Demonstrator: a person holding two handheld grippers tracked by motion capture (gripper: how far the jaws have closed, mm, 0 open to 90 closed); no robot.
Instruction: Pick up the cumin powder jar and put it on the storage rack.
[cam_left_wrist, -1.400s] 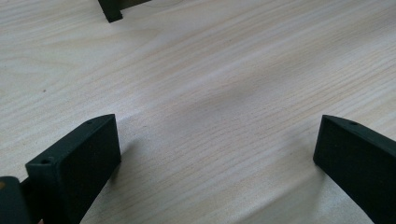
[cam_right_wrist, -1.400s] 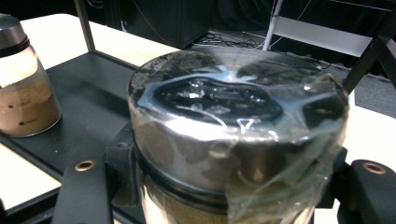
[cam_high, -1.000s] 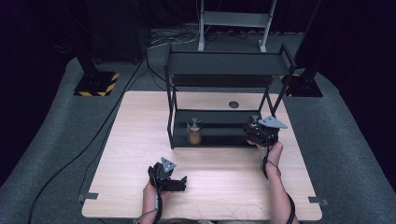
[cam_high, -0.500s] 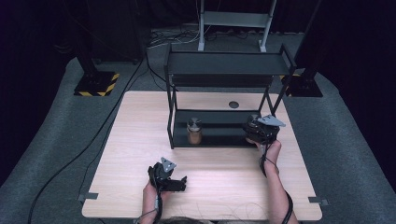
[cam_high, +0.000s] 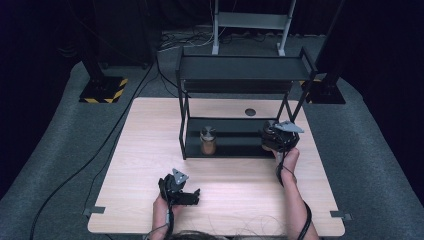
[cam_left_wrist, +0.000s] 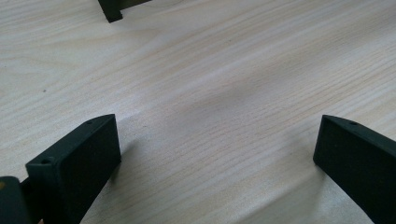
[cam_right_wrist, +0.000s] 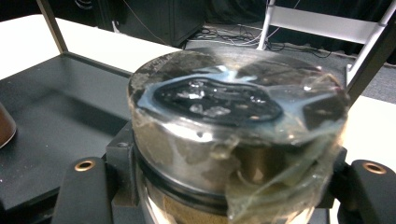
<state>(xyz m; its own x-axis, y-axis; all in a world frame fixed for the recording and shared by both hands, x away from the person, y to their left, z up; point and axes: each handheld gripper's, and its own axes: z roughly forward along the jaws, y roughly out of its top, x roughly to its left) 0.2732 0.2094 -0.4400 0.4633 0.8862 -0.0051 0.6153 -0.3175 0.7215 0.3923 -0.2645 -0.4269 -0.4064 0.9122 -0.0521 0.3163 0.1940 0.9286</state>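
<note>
**Jar held at the shelf's edge: where the risks lie**

Nearest to us, the left tongs (cam_high: 192, 196) rest low on the bench (cam_high: 150, 150) with their jaws spread wide and nothing between them; in the left gripper view they frame bare wood. They pose little risk, though a trailing cable could catch if that hand sweeps forward.

Farther along, the right tongs (cam_high: 272, 136) are clenched on a jar (cam_right_wrist: 233, 135) with a metal lid wrapped in wrinkled clear tape. In the right gripper view the jaws press on the jar's sides just under the lid. We judge that the tape could make the grip slick, so a tilt or a quick move may let the jar slide or twist in the tongs.

The jar sits at the right end of the black rack's (cam_high: 245, 70) lower shelf (cam_high: 235, 131), close to a slanted leg. A move sideways could knock the jar or the tongs on that leg.

Farther left on the same shelf stands a second, brown jar (cam_high: 208, 140), well apart for now; a long sweep that way could topple it. The upper shelf hangs overhead, so lifting steeply may strike it.
</note>
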